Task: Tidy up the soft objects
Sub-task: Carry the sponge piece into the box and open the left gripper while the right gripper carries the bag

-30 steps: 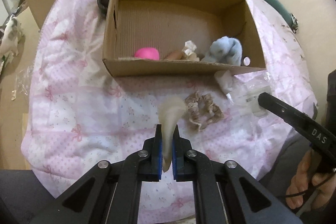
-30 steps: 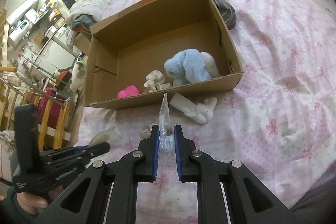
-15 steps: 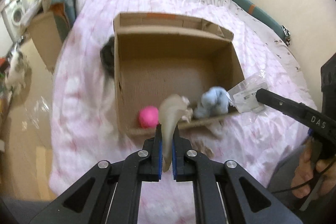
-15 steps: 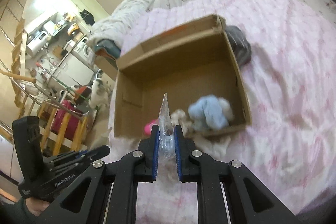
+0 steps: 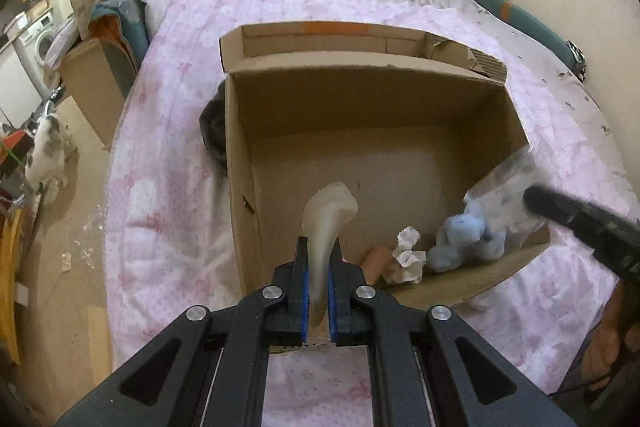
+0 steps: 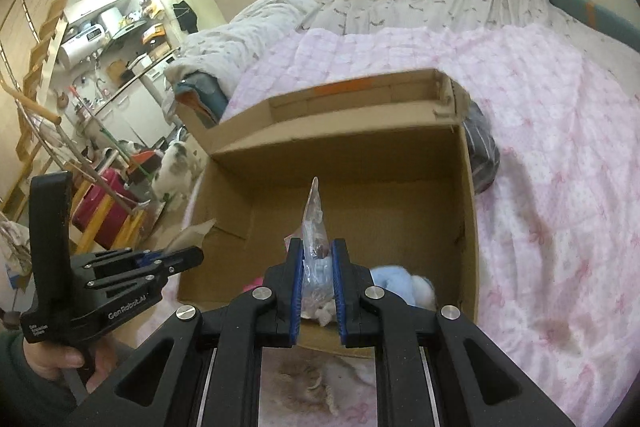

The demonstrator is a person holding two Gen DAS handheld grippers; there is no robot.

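While both tongs are hanging above the cardboard box (image 5: 400, 131), the left tongs (image 5: 318, 291) are clenching a beige soft piece (image 5: 328, 223) and the right tongs (image 6: 316, 291) a clear plastic bag (image 6: 314, 227), its floor lying ahead in mid-frame.

A pink patterned quilt (image 5: 168, 163) is covering the bed, a grey-white duvet (image 6: 248, 27) is bunching at its head, a white-and-grey cat (image 5: 46, 155) is standing on the floor, and a washing machine (image 5: 44, 41) is sitting behind it.

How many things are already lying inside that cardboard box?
4 visible: a blue plush toy, a crumpled white cloth, a tan piece, and something pink. Others may be hidden.
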